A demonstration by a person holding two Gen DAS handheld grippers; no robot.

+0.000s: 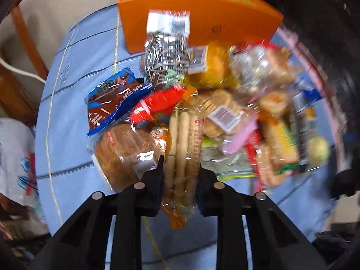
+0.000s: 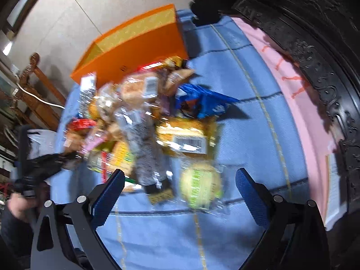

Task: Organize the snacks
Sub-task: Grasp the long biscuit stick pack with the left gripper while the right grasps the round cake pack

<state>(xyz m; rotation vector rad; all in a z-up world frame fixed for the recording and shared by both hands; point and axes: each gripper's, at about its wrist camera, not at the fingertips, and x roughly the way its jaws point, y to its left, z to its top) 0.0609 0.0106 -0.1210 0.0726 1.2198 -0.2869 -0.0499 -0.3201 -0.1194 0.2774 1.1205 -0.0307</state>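
Orange box, open top w/ yellow lining, stands at far edge of snack pile. Against its front wall: clear bag of silvery-wrapped bits w/ white label, upright-ish. Toward the camera from that, blue/brown wrapper, then red pack. Nearest end of pile from box: round brown bread in clear wrap & pack of pale stick biscuits, pinched betw. left claw fingers. Right side of pile blurred: cracker bags, pink pack. Right view: round green-yellow cake in clear wrap lies at pile's near edge, farthest from box; yellow pack w/ barcode just behind it.
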